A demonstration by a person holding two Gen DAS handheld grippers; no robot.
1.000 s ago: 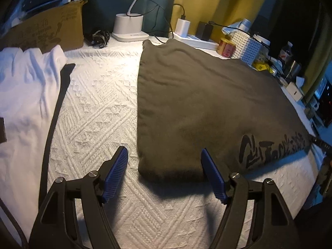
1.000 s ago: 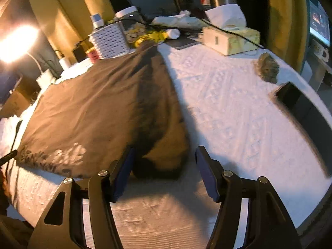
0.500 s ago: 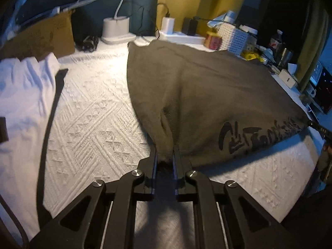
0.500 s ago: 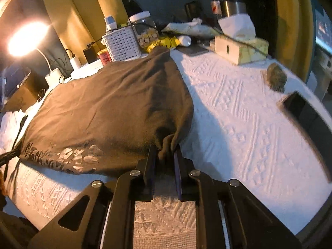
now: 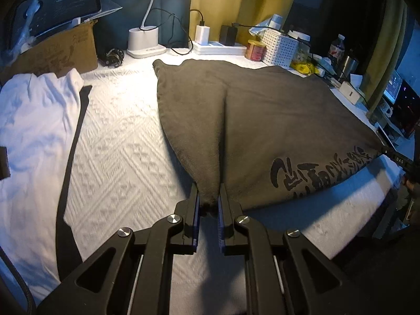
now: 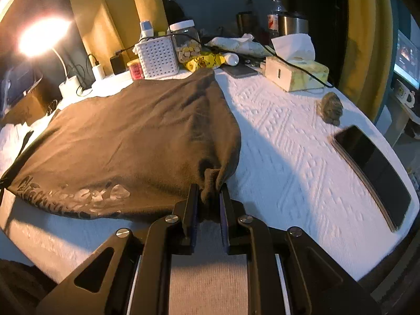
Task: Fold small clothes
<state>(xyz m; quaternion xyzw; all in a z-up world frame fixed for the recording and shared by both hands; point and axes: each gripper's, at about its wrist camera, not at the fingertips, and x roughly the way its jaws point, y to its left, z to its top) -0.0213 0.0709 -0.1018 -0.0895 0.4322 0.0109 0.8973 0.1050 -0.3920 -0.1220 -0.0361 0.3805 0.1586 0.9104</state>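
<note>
A dark olive-brown garment (image 5: 262, 115) with black printed lettering lies spread on a white textured cloth (image 5: 120, 157). My left gripper (image 5: 208, 197) is shut on the garment's near left corner, which bunches between the jaws. In the right wrist view the same garment (image 6: 136, 136) shows, and my right gripper (image 6: 208, 197) is shut on its near right corner, gathered into a wad. Both corners are raised slightly, with ridges running back from each grip.
A white garment (image 5: 34, 120) and a black strap (image 5: 71, 162) lie at the left. A lamp base (image 5: 144, 43), power strip, white basket (image 6: 157, 56), jar and tissue box (image 6: 296, 74) line the back. A phone (image 6: 372, 173) and a small brown lump (image 6: 330, 107) lie at the right.
Both grippers went from open around the garment's near corners to shut on them. The corners are now pulled up and toward me, forming ridges in the cloth.
</note>
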